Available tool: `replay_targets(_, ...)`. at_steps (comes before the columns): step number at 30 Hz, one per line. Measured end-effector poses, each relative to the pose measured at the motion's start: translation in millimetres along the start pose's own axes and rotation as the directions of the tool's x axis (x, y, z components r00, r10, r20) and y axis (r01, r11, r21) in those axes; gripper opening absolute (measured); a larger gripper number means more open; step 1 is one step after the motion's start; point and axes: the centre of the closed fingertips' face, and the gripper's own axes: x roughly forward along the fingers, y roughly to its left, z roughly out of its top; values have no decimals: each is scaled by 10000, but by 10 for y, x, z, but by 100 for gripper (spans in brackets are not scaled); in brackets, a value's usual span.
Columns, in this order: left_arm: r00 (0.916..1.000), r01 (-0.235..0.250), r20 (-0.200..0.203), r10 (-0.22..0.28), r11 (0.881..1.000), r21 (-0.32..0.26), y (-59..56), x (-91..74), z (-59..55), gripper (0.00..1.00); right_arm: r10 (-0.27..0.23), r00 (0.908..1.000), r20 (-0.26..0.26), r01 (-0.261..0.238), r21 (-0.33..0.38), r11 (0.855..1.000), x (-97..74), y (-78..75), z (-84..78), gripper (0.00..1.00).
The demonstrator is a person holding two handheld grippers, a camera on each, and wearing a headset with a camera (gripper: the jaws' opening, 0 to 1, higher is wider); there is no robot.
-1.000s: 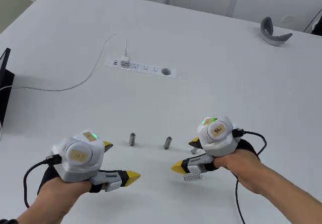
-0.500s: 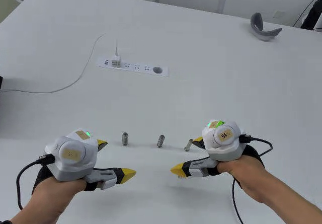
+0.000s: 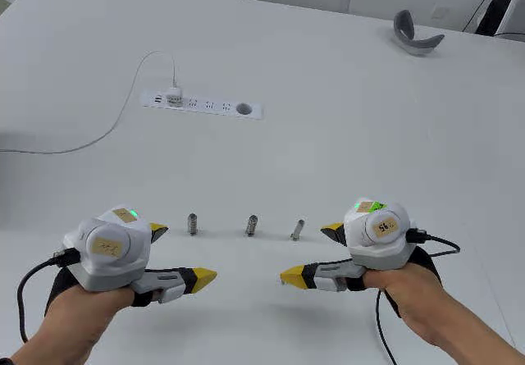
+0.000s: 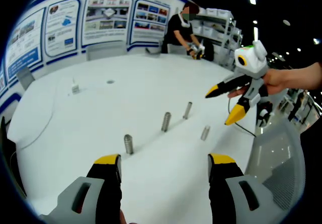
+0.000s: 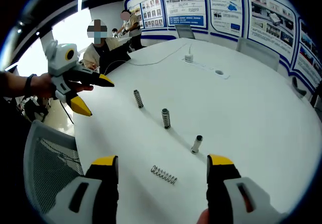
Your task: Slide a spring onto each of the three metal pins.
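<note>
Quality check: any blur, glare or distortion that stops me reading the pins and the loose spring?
Head view: even light, soft shadows, the pins small but sharp. Left gripper view: heavy fisheye bending, the table almost washed-out white. Right gripper view: same bending, bright glare at upper left, yet the loose spring reads crisp.

Head view looks down from above the white counter (image 3: pixel 344 135), row of pins (image 3: pixel 252 225) at lower centre. Both gripper views sit low over the surface, facing each other; all three share that row.
</note>
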Motion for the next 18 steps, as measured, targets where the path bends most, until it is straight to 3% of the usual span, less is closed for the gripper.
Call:
replay_targets(11, 9998, 179, -16, -178, 9998, 108, -89, 100, 72, 72, -337, 9988, 342, 323, 418, 9986, -200, -142, -106, 75)
replay_targets(18, 9994, 345, -52, -344, 9993, 172, -168, 182, 84, 72, -496, 9985, 226, 486, 415, 9980, -314, -219, -222, 77)
